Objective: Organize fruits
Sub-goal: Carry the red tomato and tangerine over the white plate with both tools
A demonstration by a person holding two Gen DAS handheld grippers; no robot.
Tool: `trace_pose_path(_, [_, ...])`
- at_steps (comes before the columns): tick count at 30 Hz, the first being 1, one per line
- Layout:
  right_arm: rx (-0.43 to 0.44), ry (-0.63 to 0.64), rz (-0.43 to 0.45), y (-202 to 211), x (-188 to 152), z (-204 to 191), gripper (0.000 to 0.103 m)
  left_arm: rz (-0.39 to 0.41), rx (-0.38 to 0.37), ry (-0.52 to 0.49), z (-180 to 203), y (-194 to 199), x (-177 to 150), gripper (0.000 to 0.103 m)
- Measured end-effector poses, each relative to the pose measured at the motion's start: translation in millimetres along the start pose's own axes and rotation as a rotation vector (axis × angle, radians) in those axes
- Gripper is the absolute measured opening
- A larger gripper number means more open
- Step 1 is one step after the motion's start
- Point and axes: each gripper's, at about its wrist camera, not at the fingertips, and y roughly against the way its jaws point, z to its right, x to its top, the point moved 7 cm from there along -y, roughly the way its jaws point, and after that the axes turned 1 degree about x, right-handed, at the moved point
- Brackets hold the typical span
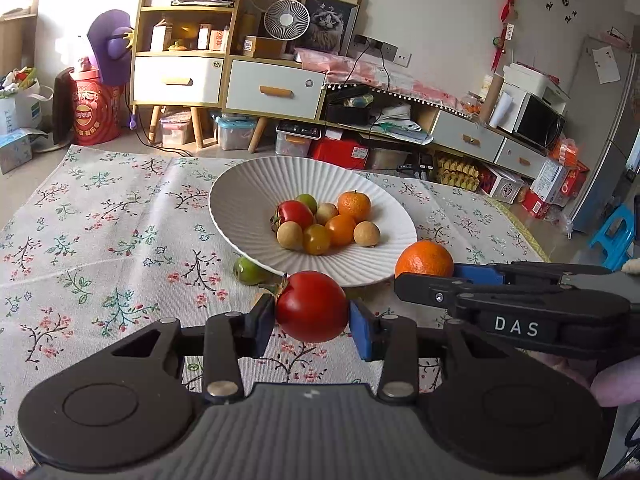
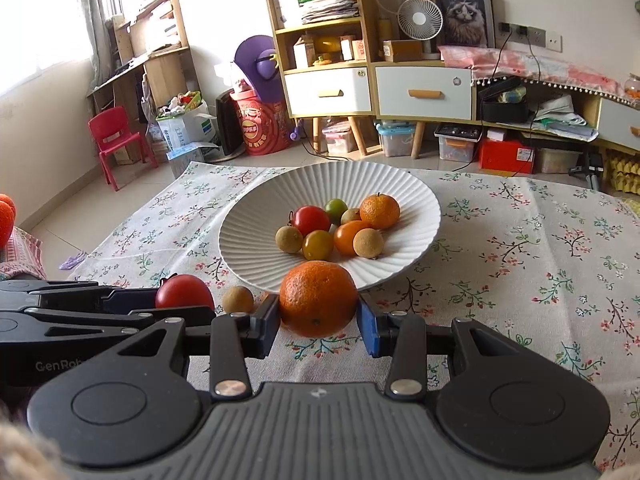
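My left gripper (image 1: 312,324) is shut on a red tomato (image 1: 311,306), held just in front of the white ribbed bowl (image 1: 248,196). My right gripper (image 2: 318,322) is shut on an orange (image 2: 318,298), also at the bowl's near rim (image 2: 248,256). The bowl holds several small fruits: a tomato (image 1: 294,213), a mandarin (image 1: 354,205), longans and small tomatoes. The right gripper and its orange (image 1: 425,259) show at the right of the left wrist view. The left gripper and its tomato (image 2: 185,291) show at the left of the right wrist view.
A green fruit (image 1: 249,271) lies on the floral tablecloth (image 1: 100,240) by the bowl's near left rim. A loose longan (image 2: 238,299) lies between the two grippers. Cabinets, boxes and a red chair (image 2: 114,138) stand beyond the table.
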Motion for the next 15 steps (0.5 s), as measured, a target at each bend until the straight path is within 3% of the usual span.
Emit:
trace_pose_path(8, [0.010,0.025,0.016,-11,12,2,0.038,0.015,-0.024,-0.014,-10,-19,35,0.035])
trace_pose_path(15, [0.015,0.062,0.007,-23,13,1,0.038,-0.027,-0.005,0.005,-29,-59,52,0.035])
